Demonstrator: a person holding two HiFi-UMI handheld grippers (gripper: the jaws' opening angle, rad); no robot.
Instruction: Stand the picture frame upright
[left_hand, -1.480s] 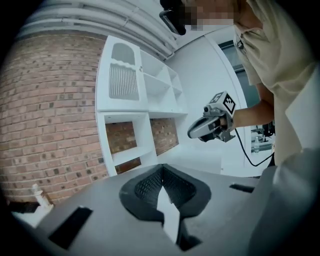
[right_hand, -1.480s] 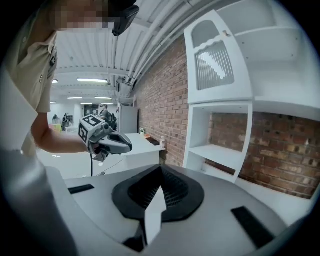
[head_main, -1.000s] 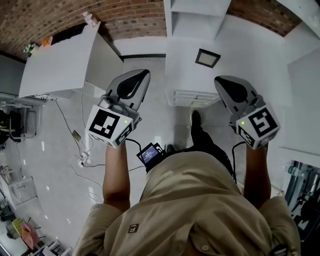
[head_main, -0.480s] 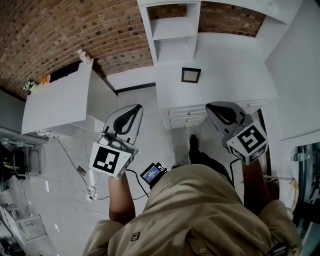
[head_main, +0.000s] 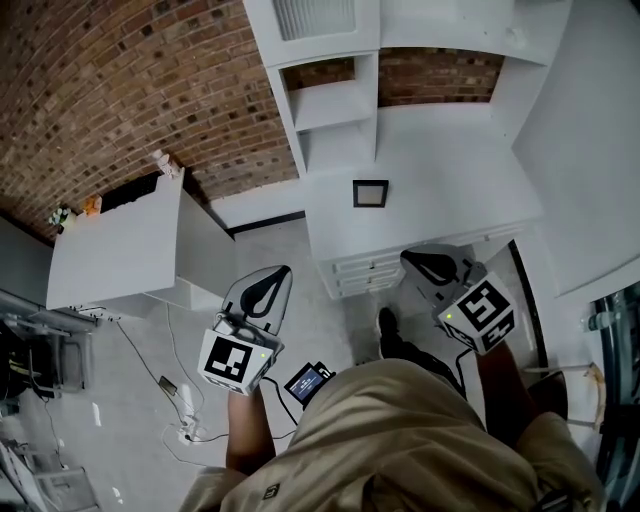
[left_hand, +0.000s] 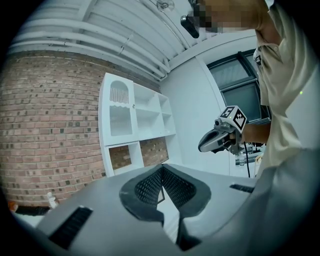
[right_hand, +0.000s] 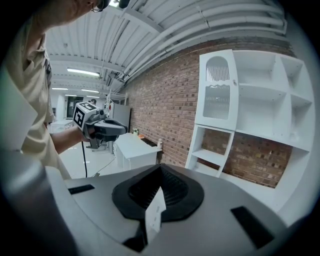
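Note:
The picture frame (head_main: 370, 193), small and dark with a pale middle, lies flat on the white cabinet top (head_main: 440, 170) in the head view. Both grippers hang in the air short of the cabinet, apart from the frame. My left gripper (head_main: 276, 274) is over the floor to the cabinet's left, jaws shut and empty. My right gripper (head_main: 410, 259) is by the cabinet's front edge, also shut and empty. In the left gripper view the shut jaws (left_hand: 162, 169) point at the shelf unit. In the right gripper view the shut jaws (right_hand: 160, 167) do the same.
A white shelf unit (head_main: 330, 100) stands on the cabinet against a brick wall (head_main: 120, 90). Drawers (head_main: 360, 272) face me below the top. A white side table (head_main: 120, 245) stands to the left. Cables (head_main: 185, 410) lie on the floor.
The head view has tilted up, so the brick wall and shelf unit have come into view. Both grippers sit lower and smaller in the view, still shut.

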